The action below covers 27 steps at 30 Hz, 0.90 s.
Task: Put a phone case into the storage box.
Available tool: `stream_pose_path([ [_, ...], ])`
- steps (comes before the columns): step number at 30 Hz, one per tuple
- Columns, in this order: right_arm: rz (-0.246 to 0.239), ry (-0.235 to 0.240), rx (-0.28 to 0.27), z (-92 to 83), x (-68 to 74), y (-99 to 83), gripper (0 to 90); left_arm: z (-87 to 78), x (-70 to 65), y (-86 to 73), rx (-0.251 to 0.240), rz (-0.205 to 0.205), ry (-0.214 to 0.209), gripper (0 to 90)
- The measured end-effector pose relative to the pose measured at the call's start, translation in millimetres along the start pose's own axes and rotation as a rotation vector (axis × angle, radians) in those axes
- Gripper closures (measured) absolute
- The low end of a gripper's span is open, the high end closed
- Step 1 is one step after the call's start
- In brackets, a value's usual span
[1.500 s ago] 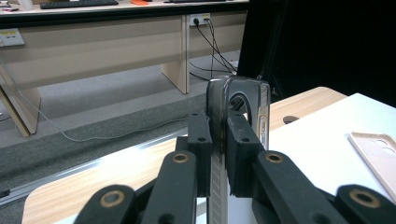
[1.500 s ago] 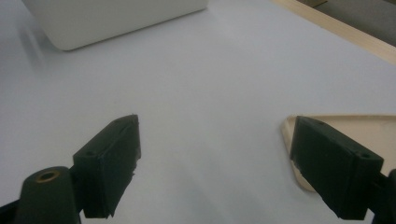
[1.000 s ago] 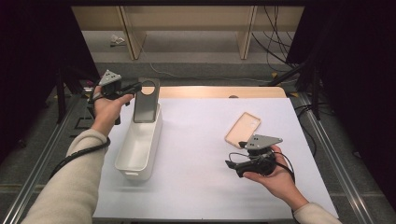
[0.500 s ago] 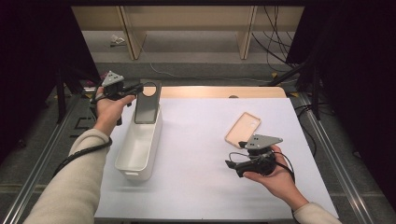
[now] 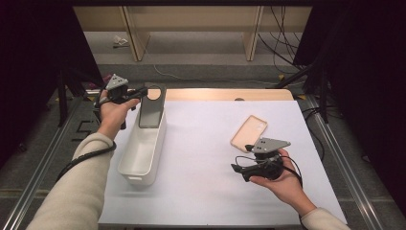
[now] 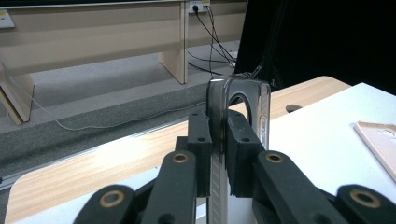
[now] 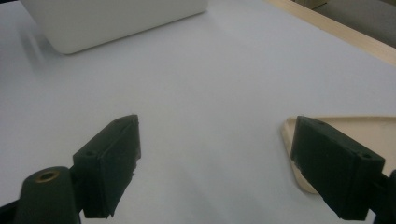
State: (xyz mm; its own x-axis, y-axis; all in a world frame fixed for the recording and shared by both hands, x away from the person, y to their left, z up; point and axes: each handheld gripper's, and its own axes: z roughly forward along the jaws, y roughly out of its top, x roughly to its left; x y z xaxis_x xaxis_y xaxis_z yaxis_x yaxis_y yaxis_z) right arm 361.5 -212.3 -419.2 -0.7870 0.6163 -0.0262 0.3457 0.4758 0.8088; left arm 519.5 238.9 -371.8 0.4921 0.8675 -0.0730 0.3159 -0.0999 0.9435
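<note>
Your left gripper (image 5: pixel 143 91) has its jaws clamped on a dark phone case (image 5: pixel 152 107), and you hold that case upright over the far end of the white bin (image 5: pixel 142 151). In the left gripper view the case (image 6: pixel 238 112) stands on edge between the two black pads (image 6: pixel 200 140), which press on both its faces; its rounded camera cut-out shows just above them. From above, the lower edge of the case seems to sit at or just inside the bin's rim, though the angle makes it hard to tell whether the two touch. The bin lies lengthwise on the white table sheet (image 5: pixel 201 143), at its left side.

Your right gripper (image 5: pixel 237 170) rests low over the sheet near the front right, well apart from the bin, its jaws spread wide with nothing between them. In the right gripper view the bare sheet (image 7: pixel 210 93) lies between the pads, and a beige phone case (image 7: pixel 373 130) lies flat beside the right-hand pad. From above, that beige case (image 5: pixel 249 132) lies just beyond your right hand (image 5: pixel 282 179)
</note>
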Motion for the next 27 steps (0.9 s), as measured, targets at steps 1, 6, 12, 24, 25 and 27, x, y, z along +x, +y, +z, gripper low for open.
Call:
stream_pose_path([
  [1, 0.002, 0.000, -0.001, 0.0, -0.2, 0.0, 16.6, 0.3, 0.2, -0.4, 0.001, 0.001, 0.000, 81.5],
  [6, 0.004, 0.001, -0.004, -0.2, -0.4, 0.0, 16.5, 2.1, 0.5, -1.9, 0.006, -0.002, 0.002, 81.6],
  [12, 0.007, 0.002, -0.003, -0.3, -0.5, 0.0, 16.5, 3.5, 1.4, -4.3, 0.011, -0.003, 0.004, 81.5],
  [24, 0.004, 0.005, -0.003, 0.0, -0.6, 0.1, 16.5, 5.9, 2.8, -9.4, 0.025, -0.009, 0.005, 81.4],
  [25, 0.004, 0.005, -0.003, 0.0, -0.6, 0.1, 16.5, 6.3, 2.8, -9.8, 0.026, -0.008, 0.005, 81.4],
  [27, 0.006, 0.003, -0.003, -0.1, -0.5, 0.0, 16.5, 7.0, 2.8, -10.7, 0.028, -0.008, 0.004, 81.4],
])
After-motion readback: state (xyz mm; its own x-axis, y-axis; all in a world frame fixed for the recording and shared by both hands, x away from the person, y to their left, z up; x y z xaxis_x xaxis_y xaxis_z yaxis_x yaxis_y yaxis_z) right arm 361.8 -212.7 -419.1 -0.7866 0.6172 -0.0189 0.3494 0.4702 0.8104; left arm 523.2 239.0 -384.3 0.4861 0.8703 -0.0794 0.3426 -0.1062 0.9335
